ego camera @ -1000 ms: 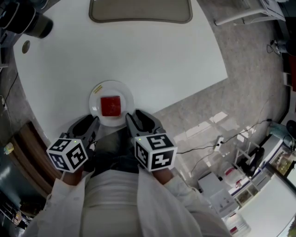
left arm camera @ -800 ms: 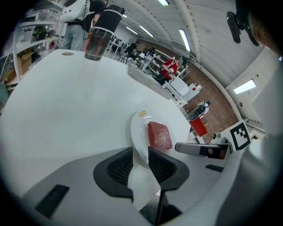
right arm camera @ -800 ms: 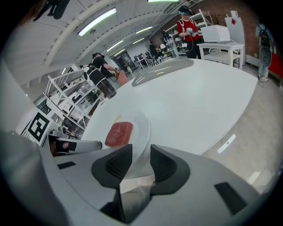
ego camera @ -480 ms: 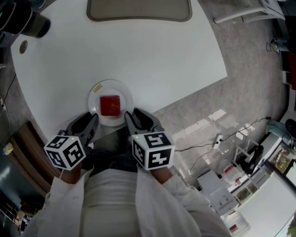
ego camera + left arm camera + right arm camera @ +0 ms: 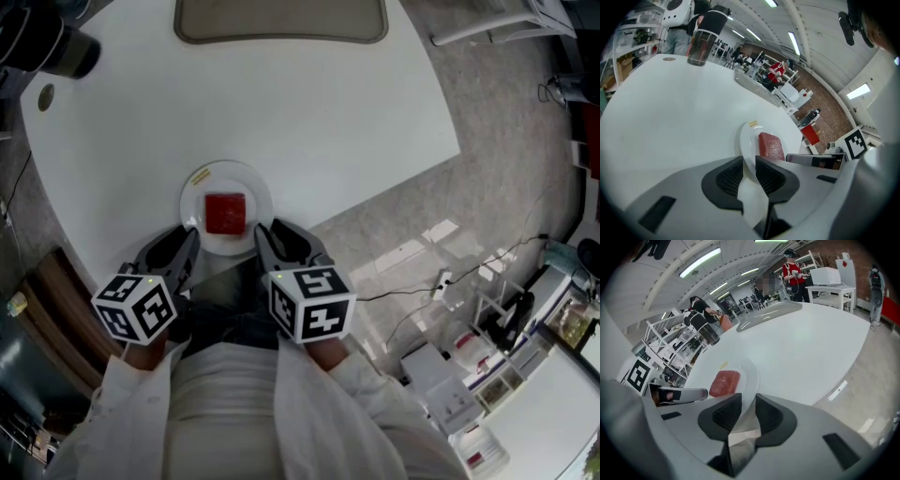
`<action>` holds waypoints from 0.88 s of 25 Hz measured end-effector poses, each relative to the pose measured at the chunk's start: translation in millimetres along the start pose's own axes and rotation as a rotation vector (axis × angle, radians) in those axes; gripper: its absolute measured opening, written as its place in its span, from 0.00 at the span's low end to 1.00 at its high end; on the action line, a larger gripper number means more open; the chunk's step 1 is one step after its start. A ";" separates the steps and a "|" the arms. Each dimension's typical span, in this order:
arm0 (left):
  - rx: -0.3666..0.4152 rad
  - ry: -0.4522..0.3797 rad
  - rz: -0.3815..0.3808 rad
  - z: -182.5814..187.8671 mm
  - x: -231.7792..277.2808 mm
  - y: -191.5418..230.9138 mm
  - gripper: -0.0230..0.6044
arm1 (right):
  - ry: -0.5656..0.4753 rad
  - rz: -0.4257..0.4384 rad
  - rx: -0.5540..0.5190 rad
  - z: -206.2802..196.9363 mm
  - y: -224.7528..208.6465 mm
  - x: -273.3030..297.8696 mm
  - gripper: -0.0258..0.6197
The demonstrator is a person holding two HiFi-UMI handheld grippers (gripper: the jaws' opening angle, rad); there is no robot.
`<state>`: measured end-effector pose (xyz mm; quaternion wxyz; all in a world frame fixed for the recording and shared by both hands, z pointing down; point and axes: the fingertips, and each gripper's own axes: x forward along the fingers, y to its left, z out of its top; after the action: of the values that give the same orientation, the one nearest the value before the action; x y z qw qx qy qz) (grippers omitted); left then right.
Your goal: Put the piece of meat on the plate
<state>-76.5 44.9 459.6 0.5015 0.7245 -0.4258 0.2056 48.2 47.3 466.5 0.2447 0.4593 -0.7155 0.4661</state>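
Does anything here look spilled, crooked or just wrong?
Nothing stands out. The piece of meat lies flat in the middle of the plate, nothing spilled. The plate does sit close to the near edge of the table.

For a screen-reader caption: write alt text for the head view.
A red piece of meat lies on a white plate near the near edge of a round white table. The left gripper and right gripper, held by a person in white sleeves, point at the plate's near rim; the right jaws have just been closing a little with nothing held.
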 end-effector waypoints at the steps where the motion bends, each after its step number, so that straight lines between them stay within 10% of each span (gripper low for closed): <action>1: 0.009 0.002 0.001 0.0 0.0 0.5 0.17 | -0.004 0.005 0.004 0.1 0.1 0.2 0.20; 22: 0.104 -0.019 -0.059 9.4 -4.4 -1.0 0.17 | -0.045 0.011 0.051 7.0 5.9 -3.2 0.18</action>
<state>-79.3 38.3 452.0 0.4650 0.7637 -0.3980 0.2056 45.0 43.2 458.2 0.2142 0.4719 -0.7113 0.4748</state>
